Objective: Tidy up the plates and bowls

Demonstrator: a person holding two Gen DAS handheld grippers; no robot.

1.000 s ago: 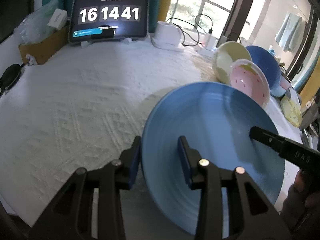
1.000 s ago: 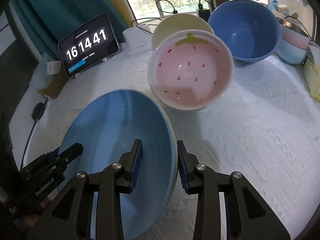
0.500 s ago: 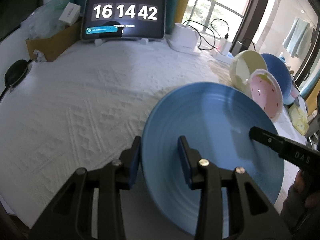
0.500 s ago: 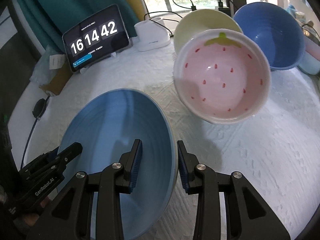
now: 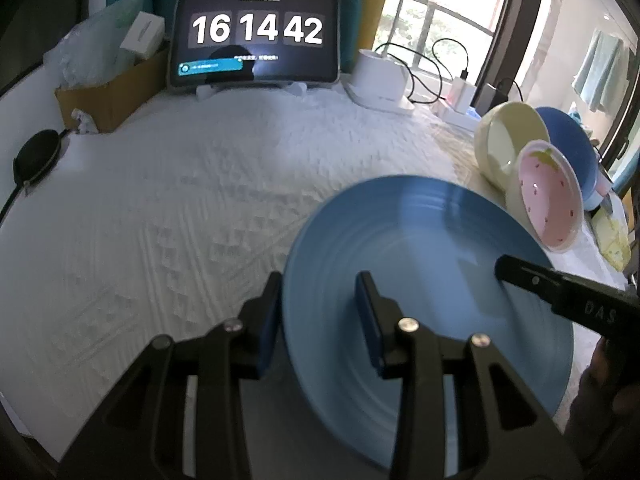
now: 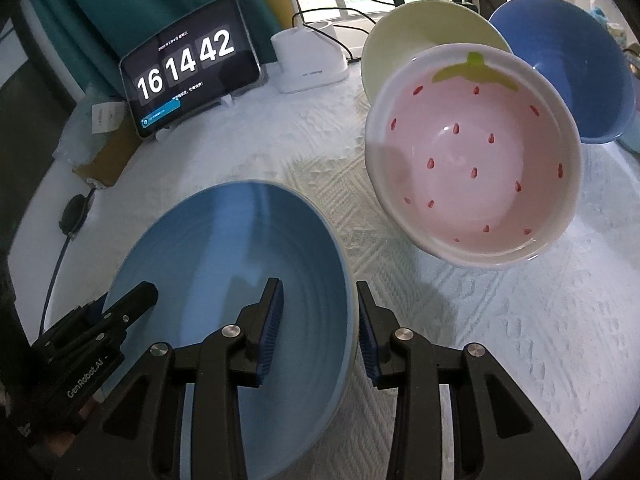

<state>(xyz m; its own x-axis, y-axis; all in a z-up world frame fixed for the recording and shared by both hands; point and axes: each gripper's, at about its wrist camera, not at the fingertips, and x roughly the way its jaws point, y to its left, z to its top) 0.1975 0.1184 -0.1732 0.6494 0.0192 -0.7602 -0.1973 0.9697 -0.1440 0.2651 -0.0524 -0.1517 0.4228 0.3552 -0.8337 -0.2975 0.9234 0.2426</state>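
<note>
A large blue plate was held tilted above a white textured tablecloth, gripped from opposite sides by two pairs of tongs. The left tongs straddled the plate's left rim, one blue-padded finger behind the rim and the other on the plate's face; the gap between the fingers was moderate and they appeared to clamp the rim. The right tongs took the opposite rim the same way, one finger inside the dish and one outside, closed on the edge. In the right wrist view the plate showed as a long oval running from the near edge of the table toward the tablet clock, its hollow face turned up and toward the left tongs.

Just beyond the plate, on the side away from the clock, a pink strawberry bowl stood on its edge, its opening facing the plate. Behind it leaned a pale yellow bowl and a deep blue bowl, both tipped the same way, in a row. In the left wrist view the same row, pink bowl, yellow bowl and blue bowl, stood right of the plate.

The clock read 16 14 42. A white charger base sat right of it, a cardboard box left of it.
</note>
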